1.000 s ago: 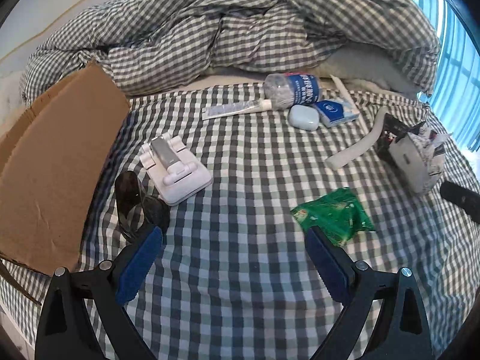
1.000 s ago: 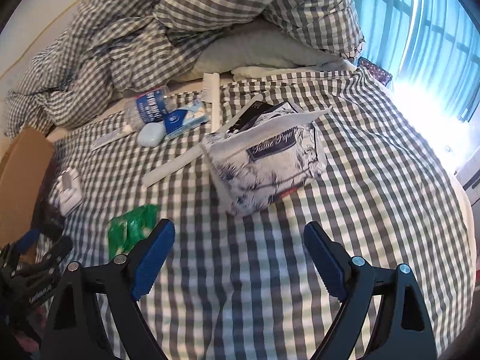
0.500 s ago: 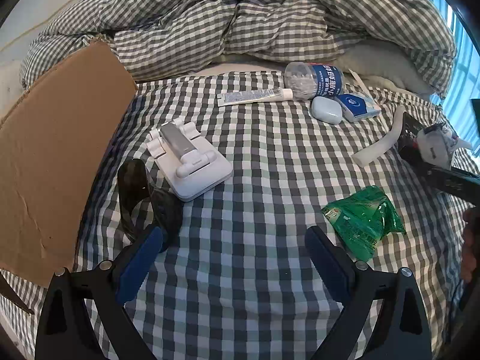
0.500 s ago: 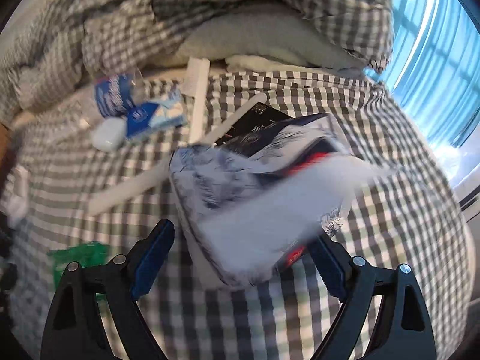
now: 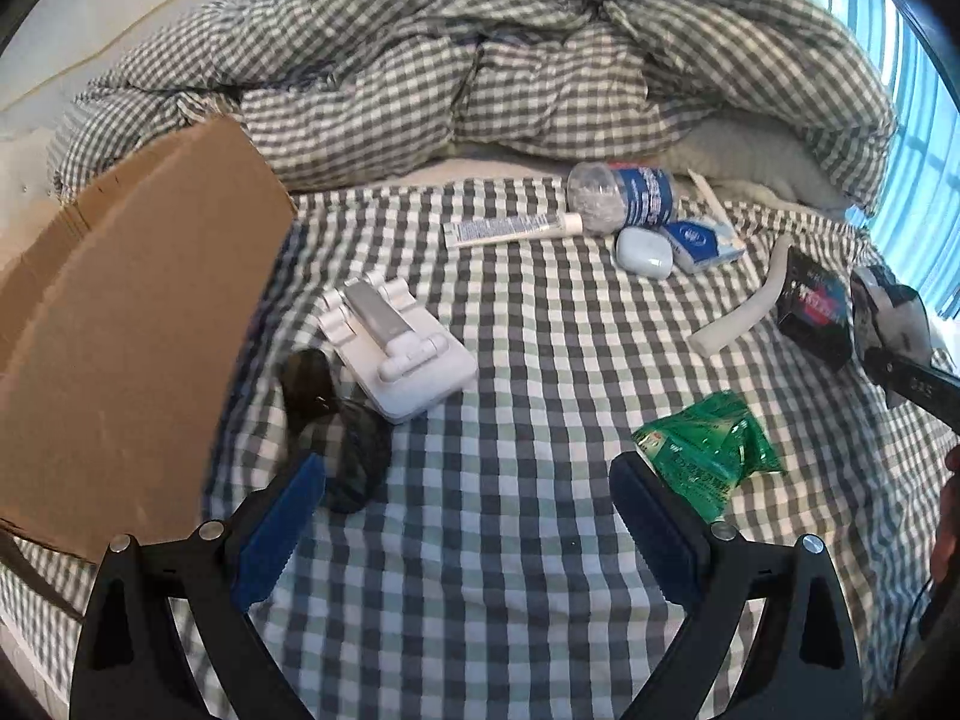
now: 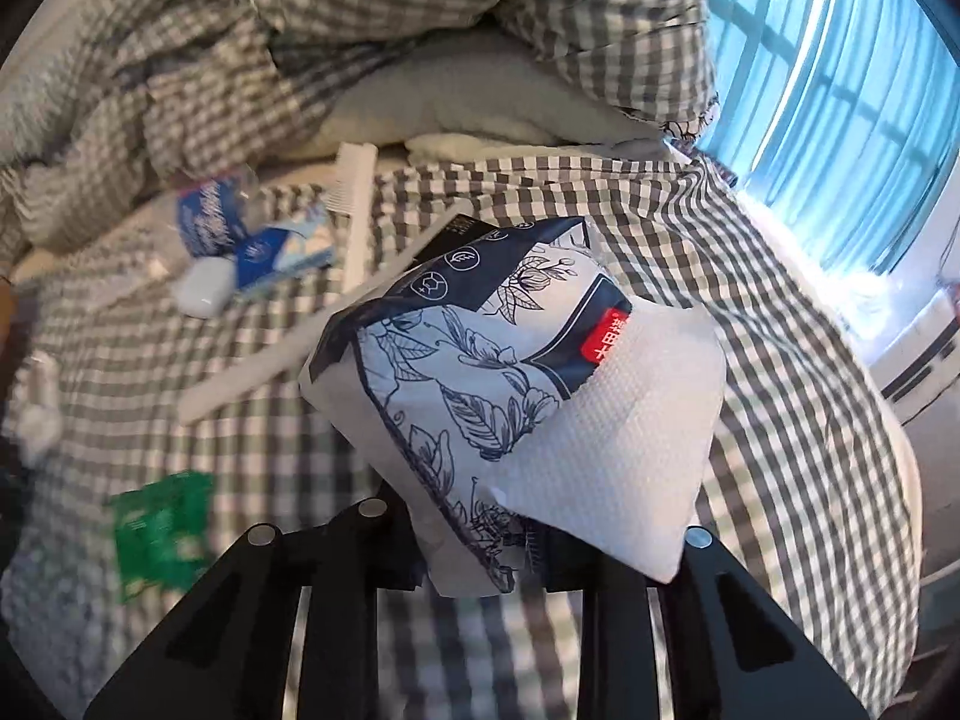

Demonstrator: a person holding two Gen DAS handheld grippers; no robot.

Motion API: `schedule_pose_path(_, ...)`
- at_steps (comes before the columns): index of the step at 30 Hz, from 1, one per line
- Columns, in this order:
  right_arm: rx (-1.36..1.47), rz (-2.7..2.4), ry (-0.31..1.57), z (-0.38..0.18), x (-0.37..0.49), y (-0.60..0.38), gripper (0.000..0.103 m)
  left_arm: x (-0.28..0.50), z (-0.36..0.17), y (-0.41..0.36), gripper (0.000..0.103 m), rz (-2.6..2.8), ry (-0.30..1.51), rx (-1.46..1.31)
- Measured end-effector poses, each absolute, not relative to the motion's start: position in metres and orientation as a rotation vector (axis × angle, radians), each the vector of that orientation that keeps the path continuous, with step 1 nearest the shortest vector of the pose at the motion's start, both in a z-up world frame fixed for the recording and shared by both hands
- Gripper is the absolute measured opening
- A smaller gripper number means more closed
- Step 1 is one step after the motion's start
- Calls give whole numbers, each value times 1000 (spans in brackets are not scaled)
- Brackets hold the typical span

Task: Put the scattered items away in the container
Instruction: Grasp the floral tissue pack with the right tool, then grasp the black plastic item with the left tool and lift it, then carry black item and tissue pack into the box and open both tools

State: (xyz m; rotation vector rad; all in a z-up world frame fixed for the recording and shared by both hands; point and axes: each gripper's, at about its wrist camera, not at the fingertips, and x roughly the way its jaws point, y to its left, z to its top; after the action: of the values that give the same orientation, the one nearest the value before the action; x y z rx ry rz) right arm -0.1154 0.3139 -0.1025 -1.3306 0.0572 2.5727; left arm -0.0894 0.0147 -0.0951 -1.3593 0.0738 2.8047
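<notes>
Now tissue pack [image 6: 480,396]: floral navy-white wrapper, white sheet protruding, red label.

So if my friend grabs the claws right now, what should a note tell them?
Right claw: has just been closing, now shut on the tissue pack, one sheet sticking out.
Left claw: open, holding nothing, over the checked bed sheet.
Cardboard box is at the left of the bed.
Done: only the tissue pack is picked up; I can't see into the box.
Left on the bed: green packet, sunglasses, white stand, tube, bottle, white case, blue tissue packet, comb, white strip, black box.
</notes>
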Motion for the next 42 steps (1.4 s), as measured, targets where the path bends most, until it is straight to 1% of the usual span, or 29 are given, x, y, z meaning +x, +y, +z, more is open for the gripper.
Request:
schedule_pose_path(4,-1301,2631,64,-83,-98,299,24,-79,-77,-1,98,2847,89,-1303)
schedule_pose_path(7,-1275,2681,67,-73,-88,286,24,-78,-79,-21,98,2822,112,-1292)
schedule_pose_path(13,-1304,2749,62,-73,-86,259,24,-89,-119,-37,98,2773,80,-1358)
schedule_pose_path(18,-1338,2774,60,-80,-84,249,24,-110,-151,-35,98,2795,160,-1404)
schedule_pose_path(20,-1343,2776,60,-82,-84,247,24,-124,-163,-43,98,2814,114,-1448)
schedule_pose_path(22,-1346,2778,62,-83,-83,247,24,-129,-169,-49,95,2787,-6,-1460)
schedule_pose_path(23,-1343,2781,65,-83,-82,247,24,-129,-167,-50,84,2796,-33,-1453)
schedule_pose_path(24,-1349,2785,65,-83,-83,247,24,-128,-164,-52,66,2810,-46,-1444)
schedule_pose_path(25,-1349,2786,65,-82,-83,247,24,-127,-163,-55,64,2822,-42,-1464)
schedule_pose_path(27,-1350,2791,69,-81,-81,245,24,-125,-160,-61,64,2777,-73,-1468)
schedule_pose_path(32,-1351,2828,57,-74,-75,232,24,-102,-134,-51,64,2762,-43,-1392)
schedule_pose_path(34,-1358,2860,60,-67,-70,220,24,-91,-117,-42,64,2759,-39,-1344)
schedule_pose_path(38,-1363,2943,28,-47,-61,186,24,-75,-72,-27,64,2754,33,-1253)
schedule_pose_path(42,-1370,3047,14,-26,-53,149,24,-64,-30,-36,64,2782,39,-1193)
